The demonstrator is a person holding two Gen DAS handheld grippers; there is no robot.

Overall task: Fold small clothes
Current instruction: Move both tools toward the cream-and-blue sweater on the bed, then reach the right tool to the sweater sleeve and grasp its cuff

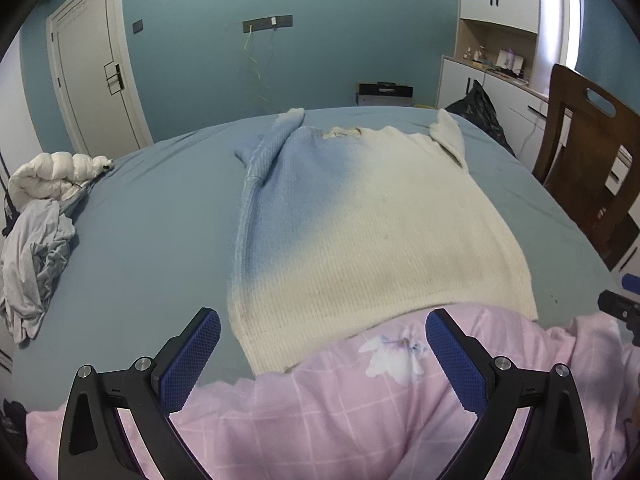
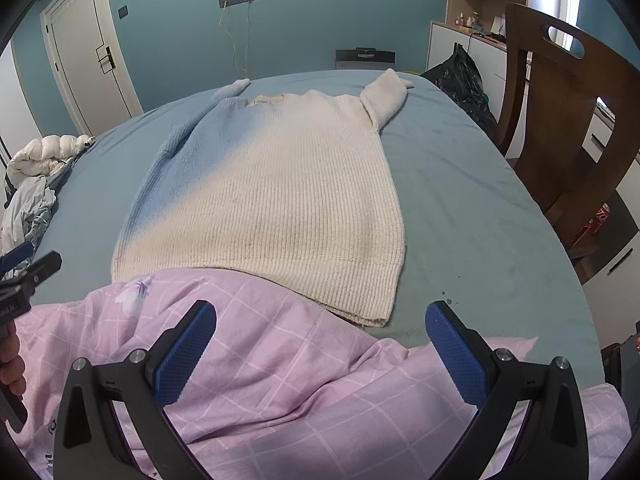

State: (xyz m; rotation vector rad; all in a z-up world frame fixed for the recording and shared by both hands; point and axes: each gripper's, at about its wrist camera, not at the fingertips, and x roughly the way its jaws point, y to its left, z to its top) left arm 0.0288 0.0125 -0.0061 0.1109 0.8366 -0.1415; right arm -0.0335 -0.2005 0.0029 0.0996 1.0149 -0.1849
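- The left hand-held gripper (image 1: 323,350) has its two blue fingers spread wide apart, and it holds nothing.
- The right hand-held gripper (image 2: 321,344) is spread wide too, and it is also empty.
- Both hang over a pink blanket (image 2: 280,380) with white check lines and a flower on it, at the near end of the bed (image 2: 460,200).
- The sweater (image 1: 360,216) lies flat on the bed's blue sheet, just past the blanket.
- It is a knit sweater, blue on its left shoulder side and cream on the rest.
- Its neck points to the far wall, and its bottom edge is near the grippers.
- The pink blanket covers part of that bottom edge.
- The left sleeve (image 1: 264,152) is folded along the side of the sweater, and the right sleeve (image 2: 386,92) sticks up near the far end of the bed.
- A white puffy coat (image 1: 52,174) and a gray crumpled cloth (image 1: 36,264) sit at the left edge of the bed, well apart from the sweater.
- A brown wooden chair (image 2: 560,120) stands beside the bed on the right.
- A black bag (image 2: 460,76) sits by the far right corner of the bed.
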